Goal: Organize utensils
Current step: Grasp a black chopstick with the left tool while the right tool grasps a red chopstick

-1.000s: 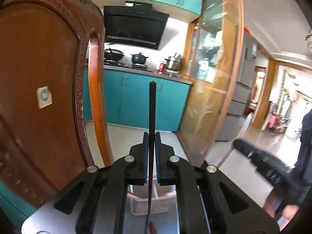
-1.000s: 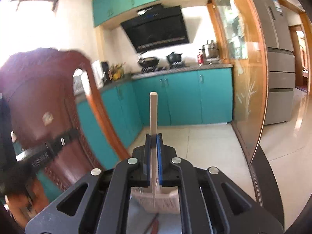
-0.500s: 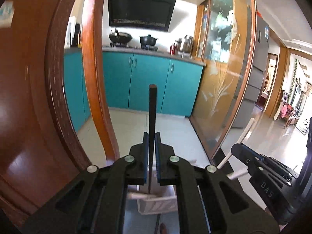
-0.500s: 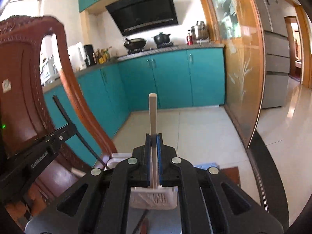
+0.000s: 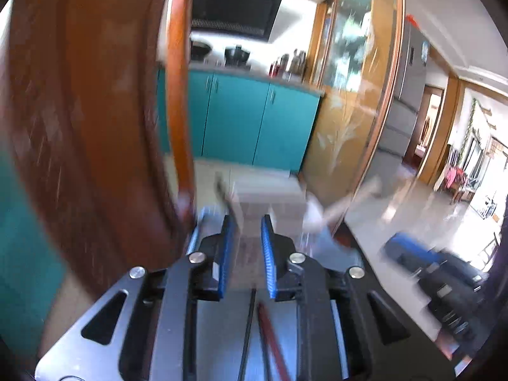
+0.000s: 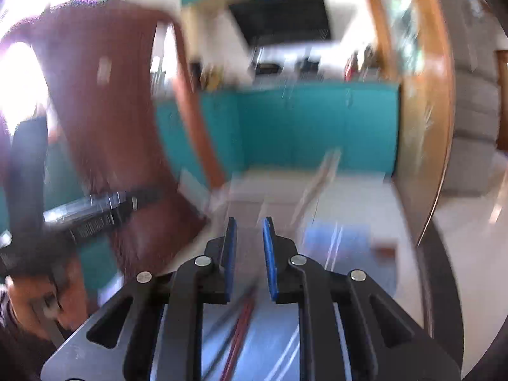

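Observation:
Both views are blurred by motion. My left gripper (image 5: 247,222) is open and empty, just in front of a white utensil basket (image 5: 270,200). A dark chopstick (image 5: 223,192) and a pale chopstick (image 5: 352,198) lean out of the basket. A black chopstick (image 5: 246,330) and a red one (image 5: 271,336) lie on the table under the gripper. My right gripper (image 6: 249,225) is open and empty before the same basket (image 6: 254,197), with a pale chopstick (image 6: 320,177) leaning in it. Red chopsticks (image 6: 238,333) lie below it.
A carved wooden chair back (image 5: 95,127) stands close on the left, also in the right wrist view (image 6: 120,111). The other hand-held gripper (image 6: 95,212) shows at left there. A blue cloth (image 6: 336,241) lies right of the basket. Teal kitchen cabinets (image 5: 254,120) are behind.
Both grippers have opened and let go of their chopsticks, the black one from the left and the pale one from the right. The chopsticks now stand in the basket. Both grippers are moving.

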Motion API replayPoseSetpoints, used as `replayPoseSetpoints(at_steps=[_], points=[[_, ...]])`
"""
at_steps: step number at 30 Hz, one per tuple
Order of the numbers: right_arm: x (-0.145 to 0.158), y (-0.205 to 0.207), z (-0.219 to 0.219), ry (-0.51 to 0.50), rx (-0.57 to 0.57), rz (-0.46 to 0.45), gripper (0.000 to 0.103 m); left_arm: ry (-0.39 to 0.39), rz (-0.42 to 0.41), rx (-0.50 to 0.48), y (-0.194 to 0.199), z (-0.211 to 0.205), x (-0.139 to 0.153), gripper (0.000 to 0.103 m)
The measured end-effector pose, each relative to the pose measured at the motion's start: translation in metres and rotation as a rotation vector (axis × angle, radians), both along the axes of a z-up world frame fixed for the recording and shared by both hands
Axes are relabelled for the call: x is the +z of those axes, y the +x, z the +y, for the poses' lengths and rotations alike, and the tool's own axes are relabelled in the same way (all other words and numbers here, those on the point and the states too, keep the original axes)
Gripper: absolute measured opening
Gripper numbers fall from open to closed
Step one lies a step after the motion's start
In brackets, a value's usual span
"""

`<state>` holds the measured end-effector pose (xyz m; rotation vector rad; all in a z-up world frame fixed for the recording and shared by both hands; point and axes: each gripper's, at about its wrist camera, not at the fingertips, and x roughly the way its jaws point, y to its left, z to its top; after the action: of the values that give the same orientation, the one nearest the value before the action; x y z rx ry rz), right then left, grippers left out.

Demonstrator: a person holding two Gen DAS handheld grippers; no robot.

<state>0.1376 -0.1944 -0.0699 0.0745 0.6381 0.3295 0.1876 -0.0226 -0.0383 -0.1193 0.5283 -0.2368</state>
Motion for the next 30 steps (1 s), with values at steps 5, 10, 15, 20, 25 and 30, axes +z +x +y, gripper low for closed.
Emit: replayPoseSetpoints(at_steps=[5,10,15,20,25,30], points=[[-0.097,0.014,0.022,-0.033,0.021,0.341,0.017,0.045,0.228,-0.026,-0.018,-0.001,-0.077,0.019],[-0.125,0.023,0.034,-0.035,0.010,0.452,0.017,0.061,0.343,-0.033,-0.031,0.002,-0.122,0.019],[-0.128,0.020,0.016,0.034,-0.096,0.489,0.012,0.062,0.381,-0.048,-0.034,0.001,-0.136,0.019],[-0.126,0.013,-0.019,0.060,-0.173,0.497,0.012,0.072,0.397,-0.070,-0.033,-0.004,-0.142,0.019],[-0.126,0.009,-0.034,0.049,-0.189,0.488,0.015,0.074,0.420,-0.077,-0.022,-0.013,-0.155,0.021],[-0.125,0.007,-0.017,0.054,-0.161,0.472,0.015,0.089,0.442,-0.082,-0.019,-0.019,-0.166,0.021]])
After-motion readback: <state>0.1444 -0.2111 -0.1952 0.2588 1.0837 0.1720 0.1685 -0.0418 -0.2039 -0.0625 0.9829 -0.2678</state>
